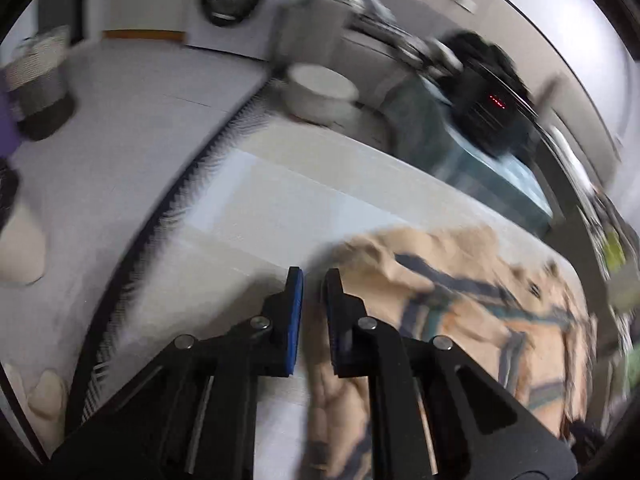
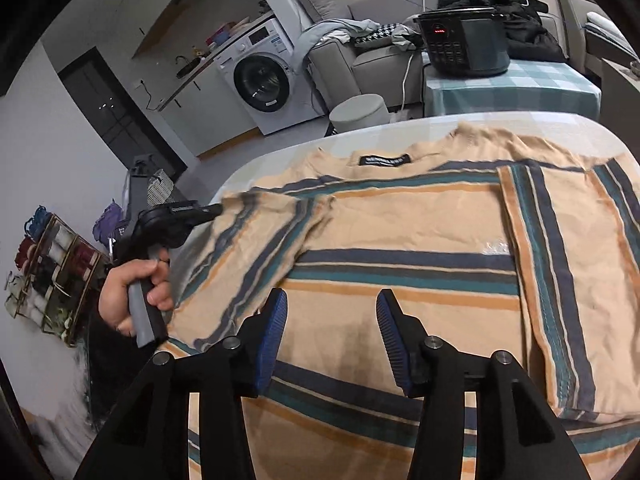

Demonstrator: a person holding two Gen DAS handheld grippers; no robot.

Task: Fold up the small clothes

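A beige shirt with navy, teal and orange stripes (image 2: 400, 232) lies spread on the table, collar label away from me. Its right side is folded inward over the body. My right gripper (image 2: 331, 332) is open and empty, hovering over the shirt's lower middle. My left gripper (image 1: 313, 280) shows a narrow gap between its pads, with the shirt's left edge (image 1: 440, 300) running beside and between the fingers; the view is blurred. In the right wrist view the left gripper's body (image 2: 176, 216) is held by a hand at the shirt's left sleeve, which is lifted and blurred.
The white table (image 1: 260, 208) has bare surface left of the shirt. Beyond it stand a round grey stool (image 2: 358, 110), a washing machine (image 2: 264, 76), a black cooker (image 2: 464, 38) on a checked cloth, and a sofa. A rack of yarn (image 2: 52, 268) stands left.
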